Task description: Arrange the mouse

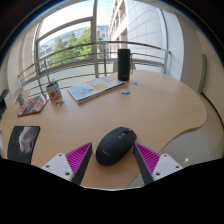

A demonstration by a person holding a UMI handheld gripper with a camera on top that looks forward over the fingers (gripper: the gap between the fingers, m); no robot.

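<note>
With our gripper (112,160) wide open and the mouse (116,145) resting on the table (150,105) between its fingers, we judge an off-centre closure could skid the mouse sideways.

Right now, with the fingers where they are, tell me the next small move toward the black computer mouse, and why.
Probably ease the gripper forward and down. The black computer mouse sits on the light wooden table just ahead of the open fingers, centred in the gap between the magenta pads, and neither pad seems to touch it yet. Closing now would likely catch only its near end.
</note>
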